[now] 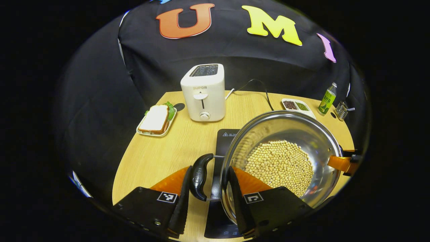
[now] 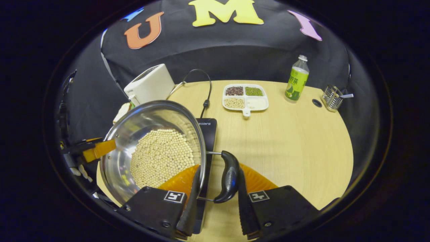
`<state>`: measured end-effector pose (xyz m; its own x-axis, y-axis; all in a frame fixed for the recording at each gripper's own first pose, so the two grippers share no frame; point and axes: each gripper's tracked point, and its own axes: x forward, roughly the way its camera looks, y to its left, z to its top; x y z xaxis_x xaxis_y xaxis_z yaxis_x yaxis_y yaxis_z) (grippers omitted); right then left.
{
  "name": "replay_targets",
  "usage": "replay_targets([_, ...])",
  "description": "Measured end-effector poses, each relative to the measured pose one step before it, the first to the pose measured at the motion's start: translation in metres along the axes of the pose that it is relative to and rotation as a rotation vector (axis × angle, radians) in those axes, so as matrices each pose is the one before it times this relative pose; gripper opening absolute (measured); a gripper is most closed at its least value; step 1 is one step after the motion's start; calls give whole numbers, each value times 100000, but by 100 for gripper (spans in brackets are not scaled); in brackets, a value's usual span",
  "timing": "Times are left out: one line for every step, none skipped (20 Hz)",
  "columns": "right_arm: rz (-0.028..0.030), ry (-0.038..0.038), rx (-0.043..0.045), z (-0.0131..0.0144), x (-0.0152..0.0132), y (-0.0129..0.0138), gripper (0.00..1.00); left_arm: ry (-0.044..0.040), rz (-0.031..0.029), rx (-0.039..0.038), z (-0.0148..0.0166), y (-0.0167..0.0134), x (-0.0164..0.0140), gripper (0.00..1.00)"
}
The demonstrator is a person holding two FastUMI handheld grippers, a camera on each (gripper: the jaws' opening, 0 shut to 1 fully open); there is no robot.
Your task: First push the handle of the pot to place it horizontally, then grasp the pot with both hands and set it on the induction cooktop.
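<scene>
A steel pot (image 1: pixel 282 127) full of pale beans sits over the black induction cooktop (image 1: pixel 226 136); whether it rests on it or hangs just above, I cannot tell. My left gripper (image 1: pixel 210 168) is shut across the pot's black side handle (image 1: pixel 200 179) and rim, one finger outside the handle and one inside the wall. In the right gripper view, my right gripper (image 2: pixel 219 167) clamps the opposite handle (image 2: pixel 230 178) and the rim of the pot (image 2: pixel 147 116) the same way, with the cooktop (image 2: pixel 208 131) underneath. Each gripper also appears at the pot's far rim in the other's view.
A white toaster (image 1: pixel 203 92) and a plate with a sandwich (image 1: pixel 156 119) stand behind the pot to the left. A divided tray of grains (image 2: pixel 245 95), a green bottle (image 2: pixel 296 79) and a wire holder (image 2: pixel 331 97) line the back right. The cooktop's cable (image 2: pixel 201 77) loops backward.
</scene>
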<state>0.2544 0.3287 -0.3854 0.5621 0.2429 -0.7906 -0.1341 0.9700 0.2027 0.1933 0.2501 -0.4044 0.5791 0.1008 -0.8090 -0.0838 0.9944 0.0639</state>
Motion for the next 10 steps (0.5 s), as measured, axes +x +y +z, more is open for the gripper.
replay_targets([-360, 40, -381, 23, 1, 76, 53, 1604, -362, 728, -516, -48, 253, 57])
replay_targets([-268, 271, -925, -29, 32, -12, 53, -2872, -456, -19, 252, 9, -109, 57])
replay_targets([74, -674, 582, -63, 21, -57, 53, 27, -60, -286, -298, 3, 168, 57])
replay_targets([322, -974, 1077, 15, 94, -22, 53, -2108, -247, 302, 79, 276, -431, 57])
replay_targets([326, -731, -639, -11, -20, 66, 53, -435, -110, 82, -193, 78, -124, 57])
replay_targets([63, -1108, -373, 59, 62, -32, 53, -1590, -14, 15, 142, 3, -87, 57])
replay_targets([12, -1375, -276, 46, -23, -23, 53, -172, 83, -4, -136, -80, 94, 57])
replay_targets([59, -1119, -465, 28, -60, -29, 53, -985, -43, 261, 117, 110, -73, 57])
replay_targets([-3, -610, -269, -40, 89, 16, 53, -327, -99, 224, -62, 15, 19, 57])
replay_targets([-44, -246, -87, 6, 61, -17, 54, -1264, -104, 212, -21, 10, -55, 57])
